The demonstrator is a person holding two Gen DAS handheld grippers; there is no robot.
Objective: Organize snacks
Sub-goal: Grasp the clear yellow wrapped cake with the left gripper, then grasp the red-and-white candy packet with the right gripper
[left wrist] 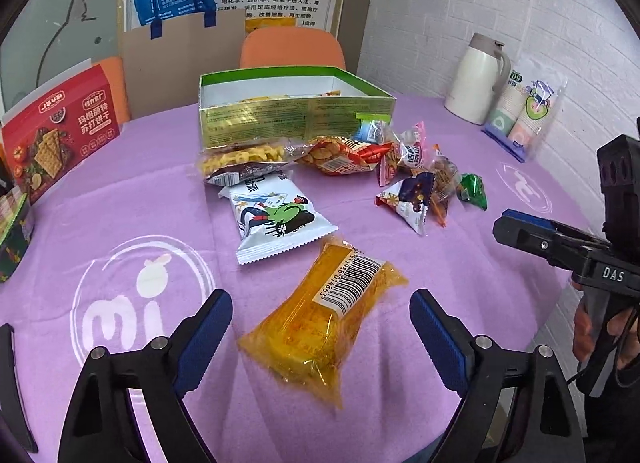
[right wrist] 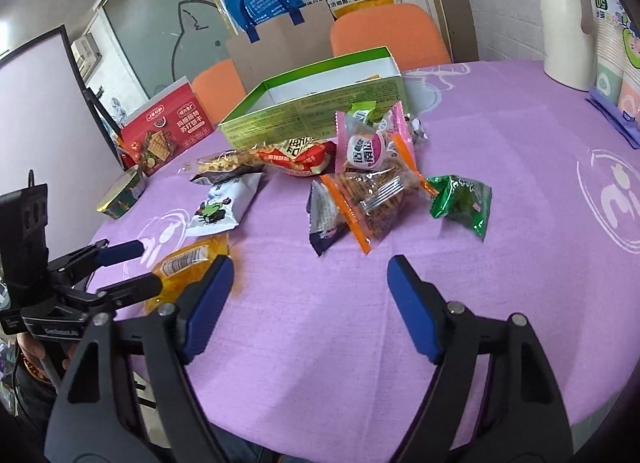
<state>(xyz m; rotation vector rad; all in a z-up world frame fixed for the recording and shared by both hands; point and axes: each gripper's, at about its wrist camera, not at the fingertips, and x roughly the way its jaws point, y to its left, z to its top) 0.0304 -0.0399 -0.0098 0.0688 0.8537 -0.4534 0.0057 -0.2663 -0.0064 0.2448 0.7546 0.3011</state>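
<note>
So we've got the yellow snack pack (left wrist: 324, 319) lying flat on the purple tablecloth (left wrist: 120, 223), right between the spread blue pads of our left gripper (left wrist: 320, 327), which aren't touching it. At 12 o'clock from it sits the white packet (left wrist: 276, 219), then the snack pile and the open green box (left wrist: 296, 111). Our right gripper (right wrist: 310, 303) is spread too, nothing in it, with the orange-edged packet (right wrist: 376, 203) at its 12 o'clock.
</note>
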